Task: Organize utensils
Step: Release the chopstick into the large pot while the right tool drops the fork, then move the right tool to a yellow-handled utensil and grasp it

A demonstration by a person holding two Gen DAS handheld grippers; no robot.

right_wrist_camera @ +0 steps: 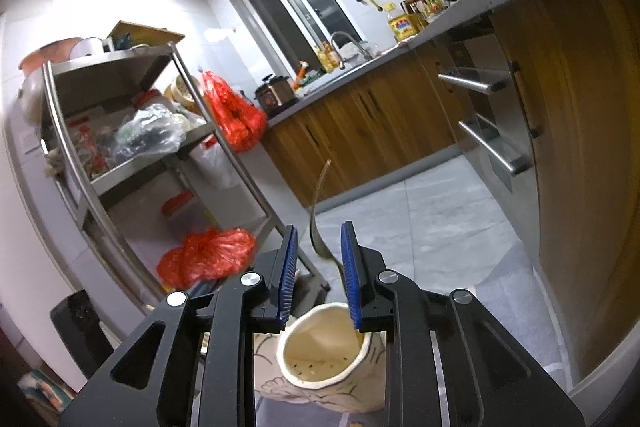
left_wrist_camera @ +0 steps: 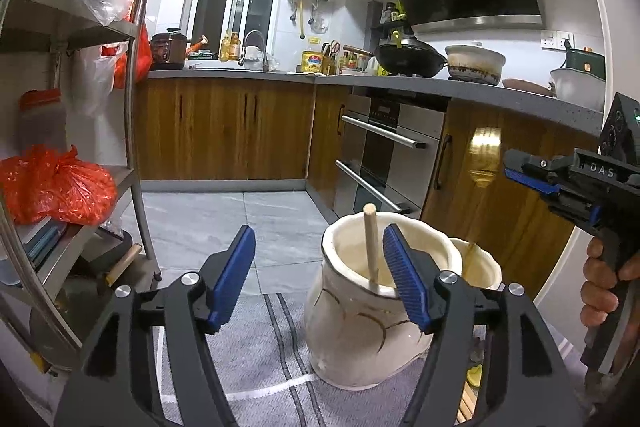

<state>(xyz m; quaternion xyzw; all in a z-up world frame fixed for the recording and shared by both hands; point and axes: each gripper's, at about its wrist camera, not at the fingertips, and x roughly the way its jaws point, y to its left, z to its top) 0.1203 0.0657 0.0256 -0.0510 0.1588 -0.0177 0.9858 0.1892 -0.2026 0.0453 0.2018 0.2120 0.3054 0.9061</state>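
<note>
A cream ceramic utensil holder (left_wrist_camera: 360,327) with two openings stands on a grey striped mat (left_wrist_camera: 256,355). A wooden stick (left_wrist_camera: 371,247) stands in its left opening. A gold spoon (left_wrist_camera: 485,157) is blurred, its handle down in the right opening. My left gripper (left_wrist_camera: 320,275) is open, its fingers either side of the holder's left rim. My right gripper (right_wrist_camera: 319,275) is open just above the holder (right_wrist_camera: 328,359); the spoon (right_wrist_camera: 320,227) stands loose between its pads. The right gripper also shows in the left wrist view (left_wrist_camera: 532,179), beside the spoon.
A metal shelf rack (left_wrist_camera: 80,107) with red bags (left_wrist_camera: 56,183) stands at the left. Wooden cabinets and an oven (left_wrist_camera: 384,155) line the back and right under a grey counter (left_wrist_camera: 480,91) with pots. The floor is grey tile (left_wrist_camera: 240,223).
</note>
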